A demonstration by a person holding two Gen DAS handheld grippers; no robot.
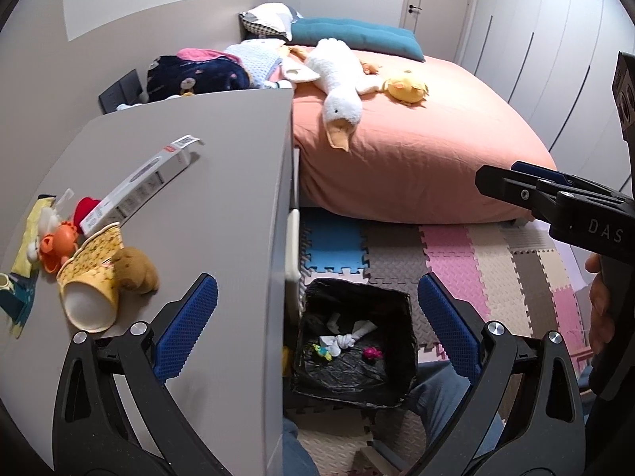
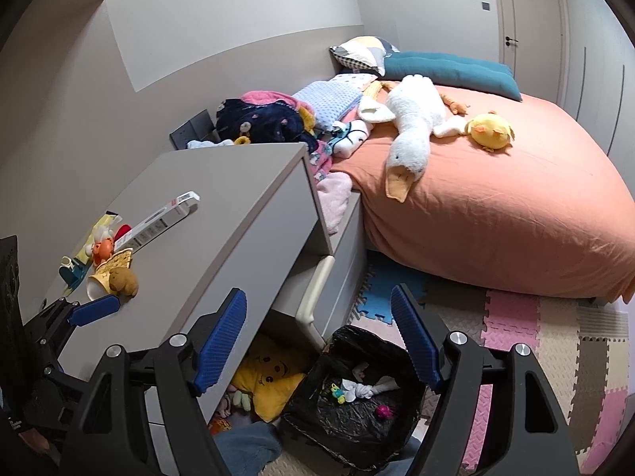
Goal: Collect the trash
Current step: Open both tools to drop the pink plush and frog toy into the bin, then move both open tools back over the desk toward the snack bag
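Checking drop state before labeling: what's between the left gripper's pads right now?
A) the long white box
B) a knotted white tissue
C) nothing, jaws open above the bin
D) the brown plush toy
C: the left gripper stands wide open with nothing between its pads, above the black-lined bin; the knotted white tissue lies inside the bin, and the long white box and brown plush toy sit on the desk.
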